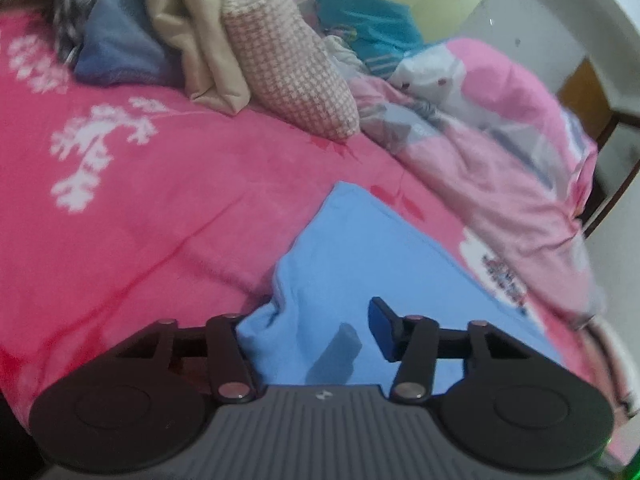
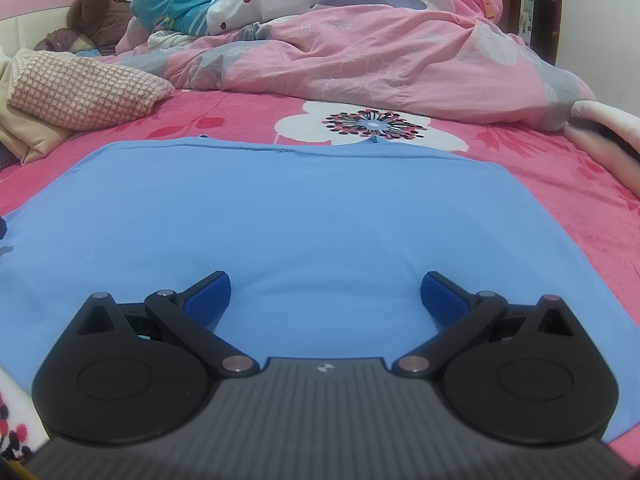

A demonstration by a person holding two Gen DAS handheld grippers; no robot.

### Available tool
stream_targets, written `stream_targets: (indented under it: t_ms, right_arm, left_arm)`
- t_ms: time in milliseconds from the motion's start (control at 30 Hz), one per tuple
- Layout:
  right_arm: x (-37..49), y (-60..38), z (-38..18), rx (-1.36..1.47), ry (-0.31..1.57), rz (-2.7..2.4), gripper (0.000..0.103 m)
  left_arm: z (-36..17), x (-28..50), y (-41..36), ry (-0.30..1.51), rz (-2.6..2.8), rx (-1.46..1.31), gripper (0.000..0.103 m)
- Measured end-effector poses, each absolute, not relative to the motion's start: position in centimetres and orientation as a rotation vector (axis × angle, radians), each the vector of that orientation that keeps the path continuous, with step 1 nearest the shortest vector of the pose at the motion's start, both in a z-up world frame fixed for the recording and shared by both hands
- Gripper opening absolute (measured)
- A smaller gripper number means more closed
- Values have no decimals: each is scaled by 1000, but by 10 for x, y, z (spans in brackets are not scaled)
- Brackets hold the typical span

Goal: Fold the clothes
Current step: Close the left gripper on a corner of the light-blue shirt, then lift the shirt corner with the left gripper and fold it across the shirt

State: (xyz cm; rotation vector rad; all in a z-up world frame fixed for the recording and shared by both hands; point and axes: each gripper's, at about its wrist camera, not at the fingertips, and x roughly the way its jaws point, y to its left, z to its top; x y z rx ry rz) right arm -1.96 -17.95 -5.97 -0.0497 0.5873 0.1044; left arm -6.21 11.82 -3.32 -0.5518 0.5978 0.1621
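Observation:
A light blue garment [image 2: 320, 208] lies spread flat on the pink bedsheet [image 2: 560, 168], its hemmed far edge running straight across. My right gripper [image 2: 326, 300] rests low over its near part, open, both blue pads [image 2: 210, 300] wide apart with only flat cloth between them. In the left wrist view the same garment [image 1: 360, 248] shows its left edge, rumpled near the fingers. My left gripper [image 1: 316, 320] stands at that edge with the jaws partly apart. The right pad [image 1: 382, 328] is clear above the cloth and casts a shadow on it. A fold of cloth hides the left finger.
A pile of folded clothes sits at the far left: a pink houndstooth piece [image 1: 292, 64], a beige one [image 1: 200, 32] and a blue one [image 1: 120, 40]. A crumpled pink quilt [image 2: 380, 48] runs along the far side. A brown plush toy [image 2: 96, 4] lies at the headboard.

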Motion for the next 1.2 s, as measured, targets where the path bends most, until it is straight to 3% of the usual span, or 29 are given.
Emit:
stream_targets:
  t_ms: [100,200,533,700,1200]
  right_arm:
    - [-20,-179,-60,-53,586,103,102]
    - [-20,-179,-60,-55,585,103,102]
    - [-21,-179,-61,-53,578,103,102]
    - [-22,-178,-62,-55,571,101,102]
    - [-23,-177,-62,-64,565,98,102]
  left_arm:
    - [-26,-55,108,626,176,-481,24]
    - [-23,-51,98,651,192,-415,18]
    - [-19,-42,75,697,209,-258,21]
    - [-17,-41,67,700,211,-184,16]
    - [-18,-39,58,702,230,-109,15]
